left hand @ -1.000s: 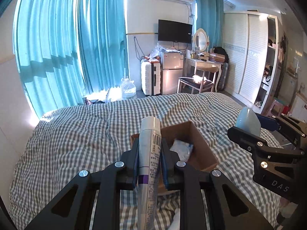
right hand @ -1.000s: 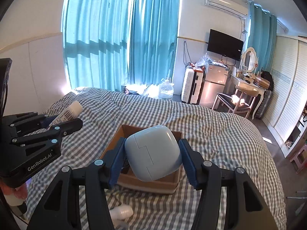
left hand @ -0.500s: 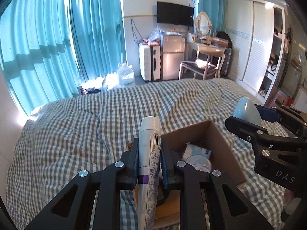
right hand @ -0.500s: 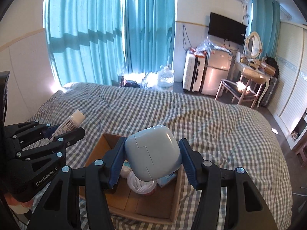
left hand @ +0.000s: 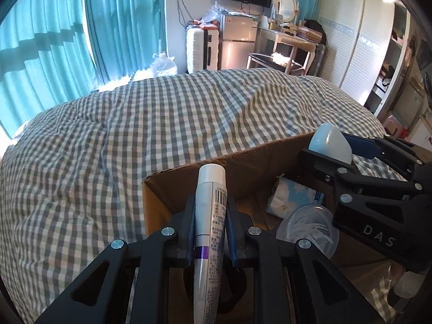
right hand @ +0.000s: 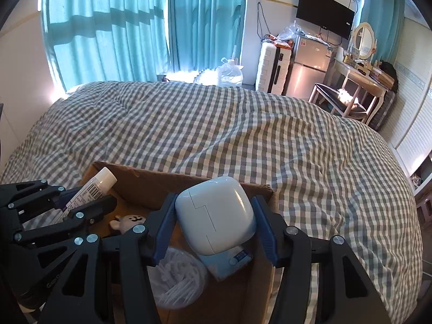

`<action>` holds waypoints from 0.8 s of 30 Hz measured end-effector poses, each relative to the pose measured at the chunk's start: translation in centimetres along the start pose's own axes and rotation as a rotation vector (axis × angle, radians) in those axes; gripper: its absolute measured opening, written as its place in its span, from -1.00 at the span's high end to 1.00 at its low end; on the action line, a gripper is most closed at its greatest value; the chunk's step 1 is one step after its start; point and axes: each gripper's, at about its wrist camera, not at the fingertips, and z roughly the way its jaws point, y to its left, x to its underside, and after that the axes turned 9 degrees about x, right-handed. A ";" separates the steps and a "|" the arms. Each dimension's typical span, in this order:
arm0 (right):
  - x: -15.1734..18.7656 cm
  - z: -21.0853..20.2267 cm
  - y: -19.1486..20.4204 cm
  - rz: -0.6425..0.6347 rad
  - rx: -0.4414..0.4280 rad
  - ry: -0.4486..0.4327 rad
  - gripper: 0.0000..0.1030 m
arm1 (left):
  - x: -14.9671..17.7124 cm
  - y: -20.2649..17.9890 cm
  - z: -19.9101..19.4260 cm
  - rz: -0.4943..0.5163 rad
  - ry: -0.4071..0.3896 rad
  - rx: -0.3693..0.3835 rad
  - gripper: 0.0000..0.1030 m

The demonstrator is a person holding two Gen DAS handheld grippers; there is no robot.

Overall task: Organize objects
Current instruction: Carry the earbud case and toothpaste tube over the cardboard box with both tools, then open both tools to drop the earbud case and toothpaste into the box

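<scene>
**Both grippers lowered over the cardboard box, each with its load**

Since a second before, both grippers had dropped toward the open cardboard box, which had grown from a small shape on the bed to fill the lower part of each view.

From the left wrist camera, the left gripper pinched a white tube with a barcode and a purple band, its capped end pointing forward over the box's near left corner. Inside the box lay a pale blue tissue pack and a clear round tub of cotton swabs, just beside each other. At the right, the right gripper clamped a pale blue rounded case above the box's right side. The box sat on a grey-and-white checked bedcover.

From the right wrist camera, the right gripper held the rounded case between its blue pads, above the box's right half. Below it showed the tissue pack and the swab tub. A small plush toy lay farther left in the box. The left gripper came in from the left, closed on the tube, whose cap reached over the box's left wall.
</scene>
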 end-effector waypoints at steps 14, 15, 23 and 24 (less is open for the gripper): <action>0.6 0.3 0.9 -0.004 0.010 -0.004 -0.08 | 0.7 1.0 1.0 -0.035 0.037 0.039 0.62; 0.6 0.0 0.8 -0.002 0.010 -0.007 -0.08 | 0.8 0.8 0.8 -0.032 0.034 0.044 0.61; -0.2 -4.1 -0.1 0.042 0.032 -0.056 -0.39 | 0.6 -1.4 -2.8 0.010 -0.006 0.011 -0.17; -0.3 -5.3 -0.4 0.049 0.032 -0.072 -0.39 | 0.5 -1.6 -3.6 0.008 -0.020 -0.005 -0.44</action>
